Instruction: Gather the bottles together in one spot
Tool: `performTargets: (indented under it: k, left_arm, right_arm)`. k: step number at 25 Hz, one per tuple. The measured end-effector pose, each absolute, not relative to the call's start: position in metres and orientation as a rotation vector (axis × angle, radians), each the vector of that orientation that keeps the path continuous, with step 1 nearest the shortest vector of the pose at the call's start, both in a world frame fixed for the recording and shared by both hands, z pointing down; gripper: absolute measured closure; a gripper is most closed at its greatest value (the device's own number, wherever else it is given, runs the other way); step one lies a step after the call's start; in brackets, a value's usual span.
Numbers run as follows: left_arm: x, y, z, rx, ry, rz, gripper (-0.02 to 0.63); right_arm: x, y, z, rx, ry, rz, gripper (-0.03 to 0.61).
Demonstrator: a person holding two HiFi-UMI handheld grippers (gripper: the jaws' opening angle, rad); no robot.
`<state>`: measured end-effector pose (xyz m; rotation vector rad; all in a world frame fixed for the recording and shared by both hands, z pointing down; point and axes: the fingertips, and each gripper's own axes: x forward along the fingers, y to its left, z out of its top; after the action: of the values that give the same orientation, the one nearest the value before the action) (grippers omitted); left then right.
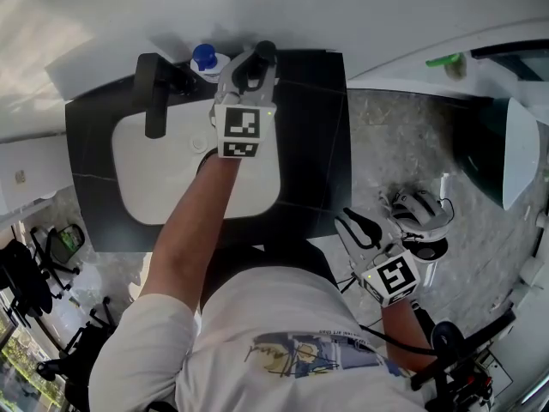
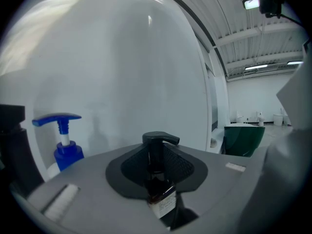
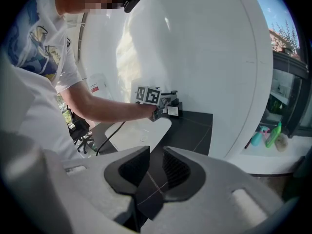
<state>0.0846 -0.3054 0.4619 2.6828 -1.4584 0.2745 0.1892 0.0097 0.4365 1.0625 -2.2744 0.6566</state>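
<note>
Gripping a dark brown pump bottle (image 2: 161, 199) by its neck, the left claw (image 2: 157, 160) is clamped just under the black pump head and holds it over the back edge of the black tabletop (image 1: 313, 144), beyond the white sink basin (image 1: 171, 178). A blue pump bottle (image 2: 66, 150) stands against the white wall, near it, at the lower left of the left gripper view. The right claw (image 3: 151, 167) hangs at the lower right of the head view, its jaws a little apart with nothing between them. As I judge it, the gathering is about half done. The brown bottle is near the blue one but not yet set down, and green and teal bottles (image 3: 273, 136) on a ledge far right remain well apart.
</note>
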Motion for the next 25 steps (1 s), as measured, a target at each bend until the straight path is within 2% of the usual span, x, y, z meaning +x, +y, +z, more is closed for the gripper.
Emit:
performTargets:
  k: [7, 12, 25]
  left_arm:
    - [0.084, -0.296, 0.469, 2.696, -1.438, 0.330, 0.518]
    - [0.084, -0.291, 0.470, 2.698, -1.427, 0.362, 0.448]
    - [0.049, -0.225, 0.470, 2.662, -1.360, 0.465, 0.450]
  right_arm:
    - [0.181, 0.010, 0.436, 1.048, -2.297, 0.655, 0.495]
    - [0.175, 0.012, 0.435, 1.045, -2.310, 0.649, 0.495]
    - [0.142, 0.004, 0.426, 1.036, -2.392, 0.595, 0.495]
